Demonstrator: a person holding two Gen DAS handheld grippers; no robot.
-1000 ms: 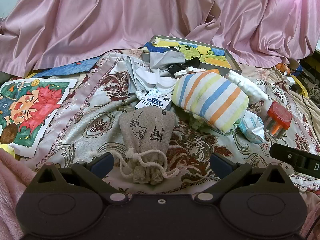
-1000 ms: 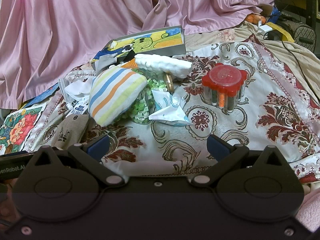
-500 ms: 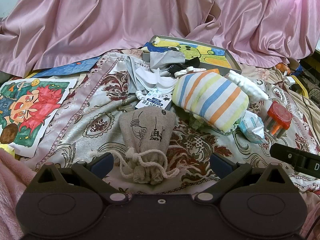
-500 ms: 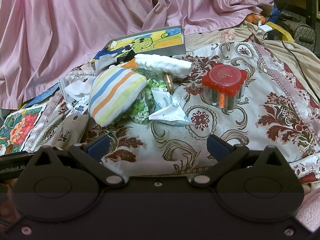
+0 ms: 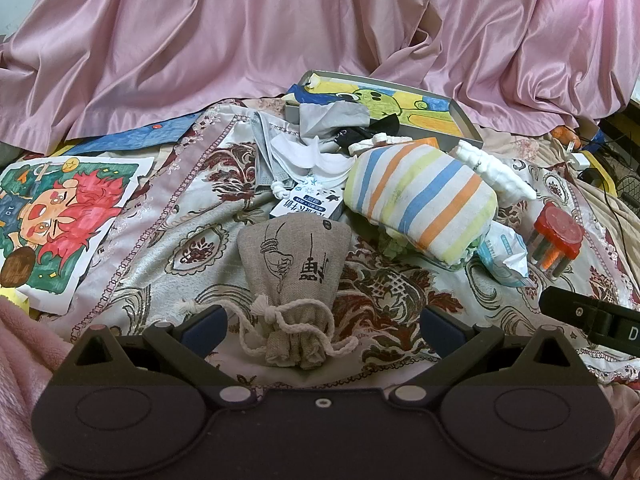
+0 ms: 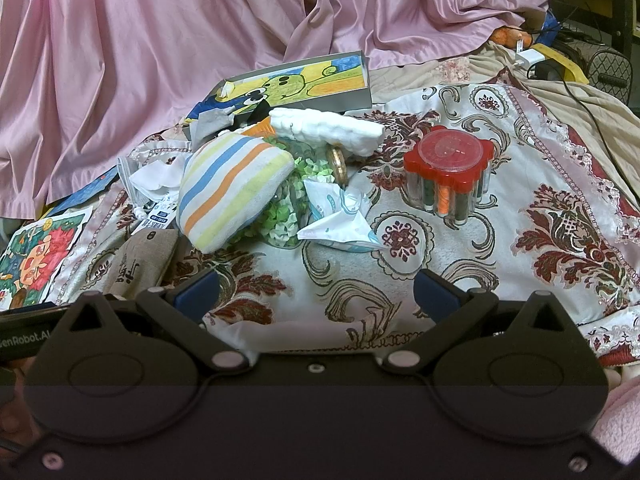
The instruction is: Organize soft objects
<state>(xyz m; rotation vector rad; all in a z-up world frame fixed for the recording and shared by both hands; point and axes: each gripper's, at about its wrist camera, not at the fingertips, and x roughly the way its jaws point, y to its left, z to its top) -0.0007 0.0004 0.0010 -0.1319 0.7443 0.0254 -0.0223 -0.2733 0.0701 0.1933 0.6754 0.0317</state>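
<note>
Striped pillow (image 6: 228, 196) hides most of the green-filled jar (image 6: 288, 208).

Pink satin drape (image 5: 280, 40) hangs in folds across the back. A floral damask cloth (image 6: 540, 208) covers the surface below, evenly lit.
</note>
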